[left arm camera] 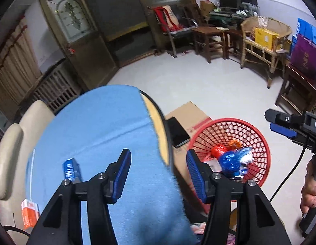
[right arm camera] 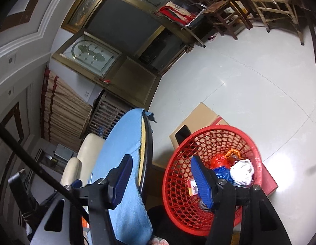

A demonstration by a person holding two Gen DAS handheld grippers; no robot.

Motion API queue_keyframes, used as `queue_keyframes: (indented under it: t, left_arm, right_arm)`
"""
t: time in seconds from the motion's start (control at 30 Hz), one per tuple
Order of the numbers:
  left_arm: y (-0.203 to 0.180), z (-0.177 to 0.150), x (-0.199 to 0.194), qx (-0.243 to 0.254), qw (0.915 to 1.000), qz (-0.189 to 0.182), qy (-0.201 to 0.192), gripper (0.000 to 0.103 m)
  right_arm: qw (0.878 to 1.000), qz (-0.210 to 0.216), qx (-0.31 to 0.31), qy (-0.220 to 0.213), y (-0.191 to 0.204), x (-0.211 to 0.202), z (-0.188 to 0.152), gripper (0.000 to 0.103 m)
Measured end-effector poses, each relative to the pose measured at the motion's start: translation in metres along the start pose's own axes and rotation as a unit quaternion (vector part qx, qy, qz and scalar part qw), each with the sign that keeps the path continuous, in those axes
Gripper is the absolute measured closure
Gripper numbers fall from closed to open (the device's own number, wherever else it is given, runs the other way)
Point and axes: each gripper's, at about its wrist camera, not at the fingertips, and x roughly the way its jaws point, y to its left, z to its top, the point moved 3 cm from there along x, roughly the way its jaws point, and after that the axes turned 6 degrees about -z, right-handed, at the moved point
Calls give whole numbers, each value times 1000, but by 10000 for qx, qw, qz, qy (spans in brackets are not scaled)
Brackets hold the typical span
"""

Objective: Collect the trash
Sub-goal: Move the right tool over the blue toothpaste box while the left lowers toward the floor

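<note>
Right now, line by line:

Left gripper [left arm camera: 159,173]: hovering over the edge of the table, its blue-padded fingers [left arm camera: 123,175] spread wide and gripping nothing.

Right gripper [right arm camera: 164,181]: hanging above the gap between table and basket, fingers parted and bare; in the left wrist view it is showing at the right edge [left arm camera: 280,125], with a hand [left arm camera: 309,189] wrapping its handle.

Red basket [left arm camera: 260,143]: sitting on the floor just beside the table, its mesh wall partly overlapping a flat cardboard box [left arm camera: 190,112].

Trash in basket: a blue foil wrapper [left arm camera: 231,161], a red wrapper [left arm camera: 218,150], an orange scrap [left arm camera: 235,143] and a crumpled white wad [right arm camera: 242,171] are lying together at the bottom — a small printed card [right arm camera: 192,189] is resting beside them.

Table [left arm camera: 167,134]: round, dark-rimmed, carrying a blue cloth [left arm camera: 101,130] that is draping over its near edge.

Trash on table: a blue packet [left arm camera: 70,169] is lying on the cloth near the left finger — an orange-and-white packet [left arm camera: 30,211] is sitting at the cloth's left edge.

Phone [left arm camera: 178,131]: lying dark and face-up on the cardboard box, between table rim and basket.

Cream chair [left arm camera: 13,153]: standing against the table's far-left side.
</note>
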Motion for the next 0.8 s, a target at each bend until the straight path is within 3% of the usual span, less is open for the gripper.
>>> queue_keyframes:
  t: [0.3, 0.53, 0.63, 0.7, 0.77, 0.8]
  left_arm:
    - [41, -12, -29, -294, 9980, 343, -443, 46]
    - [82, -34, -44, -705, 9940, 605, -575, 45]
    - [112, -61, -62, -880, 9896, 960, -619, 45]
    - [145, -94, -84, -1045, 9825, 1410, -621, 45]
    - [177, -131, -107, -1263, 9720, 1908, -538, 45]
    - [201, -159, -126, -1472, 9616, 2274, -439, 45]
  right_arm:
    - [9979, 25, -612, 199, 55, 13, -22, 39]
    - [9932, 41, -1071, 463, 93, 30, -45, 39]
    - [9894, 84, -1311, 615, 112, 40, -56, 39]
    - [9852, 128, -1539, 743, 128, 47, -66, 39]
    - [9787, 158, -1845, 884, 148, 57, -78, 39]
    - [9760, 171, -1960, 938, 155, 62, -83, 40]
